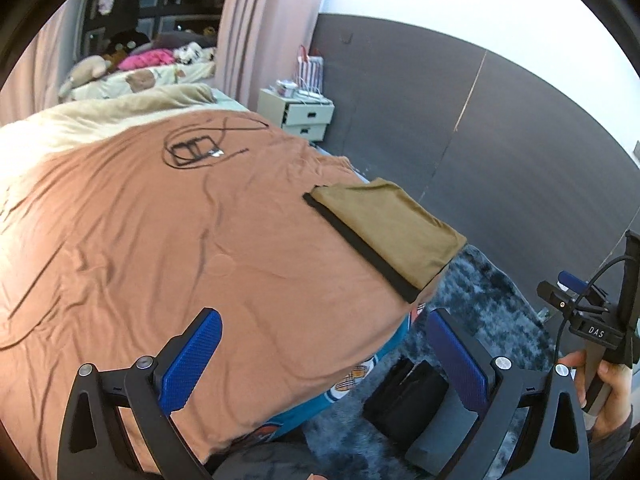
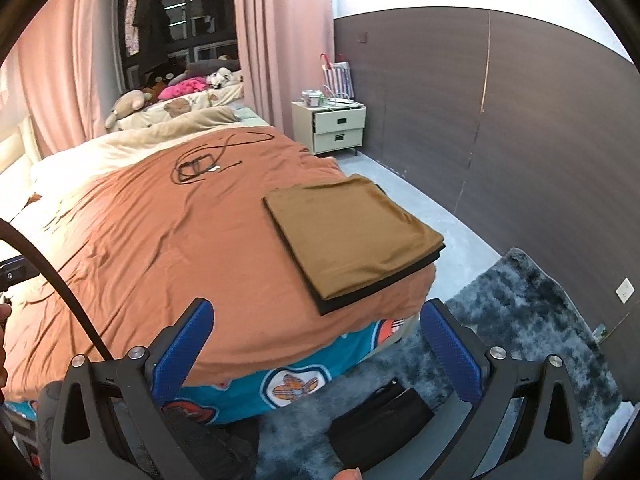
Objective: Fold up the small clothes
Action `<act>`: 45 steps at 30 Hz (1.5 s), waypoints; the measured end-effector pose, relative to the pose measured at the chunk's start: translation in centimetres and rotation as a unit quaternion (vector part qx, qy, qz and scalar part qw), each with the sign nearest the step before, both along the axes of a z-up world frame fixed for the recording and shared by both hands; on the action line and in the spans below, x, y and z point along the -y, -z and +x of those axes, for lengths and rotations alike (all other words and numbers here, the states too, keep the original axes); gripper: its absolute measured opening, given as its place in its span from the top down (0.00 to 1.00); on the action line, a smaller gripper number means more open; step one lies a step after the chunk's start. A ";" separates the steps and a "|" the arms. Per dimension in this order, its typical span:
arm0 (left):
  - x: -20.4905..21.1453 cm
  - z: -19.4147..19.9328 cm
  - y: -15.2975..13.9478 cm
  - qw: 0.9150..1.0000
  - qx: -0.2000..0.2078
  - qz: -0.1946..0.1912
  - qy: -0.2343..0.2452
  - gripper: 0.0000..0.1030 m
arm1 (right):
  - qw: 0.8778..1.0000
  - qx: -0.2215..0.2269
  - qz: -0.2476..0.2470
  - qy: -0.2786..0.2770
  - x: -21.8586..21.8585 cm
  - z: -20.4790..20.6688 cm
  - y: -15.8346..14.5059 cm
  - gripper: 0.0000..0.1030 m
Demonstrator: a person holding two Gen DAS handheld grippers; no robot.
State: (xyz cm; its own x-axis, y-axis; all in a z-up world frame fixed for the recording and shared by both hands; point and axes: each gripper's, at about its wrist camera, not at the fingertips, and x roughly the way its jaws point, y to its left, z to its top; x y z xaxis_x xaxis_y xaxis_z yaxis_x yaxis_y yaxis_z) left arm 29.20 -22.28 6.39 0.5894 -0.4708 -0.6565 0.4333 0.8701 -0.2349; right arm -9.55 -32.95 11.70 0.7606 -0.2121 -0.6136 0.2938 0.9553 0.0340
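Note:
A folded tan garment (image 1: 390, 222) (image 2: 352, 232) lies flat as a neat rectangle on a black folded piece near the right corner of the bed. Both rest on the orange bedsheet (image 1: 160, 240) (image 2: 160, 248). My left gripper (image 1: 328, 344) stands open, back from the bed's near edge, with nothing between its blue pads. My right gripper (image 2: 316, 336) is also open and empty, below and short of the folded pile. The right gripper's body (image 1: 592, 320) and the hand on it appear at the right edge of the left wrist view.
A black cable loop (image 1: 200, 146) (image 2: 204, 160) lies far up on the sheet. A cream nightstand (image 2: 338, 126) stands by the dark wall panel. A grey shaggy rug (image 2: 532, 320) and a black bag (image 2: 380, 412) lie on the floor by the bed. Pillows and plush toys are at the far end.

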 end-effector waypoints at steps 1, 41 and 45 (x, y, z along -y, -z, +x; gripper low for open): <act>-0.7 -0.6 -0.2 1.000 0.005 0.000 -0.003 0.00 | 1.000 0.002 0.002 -0.004 -0.4 -0.6 0.1 0.00; -15.4 -26.6 1.5 0.979 0.151 0.049 -0.125 0.00 | 0.990 0.094 -0.014 -0.101 -9.4 -14.6 4.0 0.00; -15.9 -28.0 2.0 0.977 0.158 0.045 -0.137 0.00 | 0.990 0.099 -0.015 -0.103 -10.0 -15.3 5.3 0.00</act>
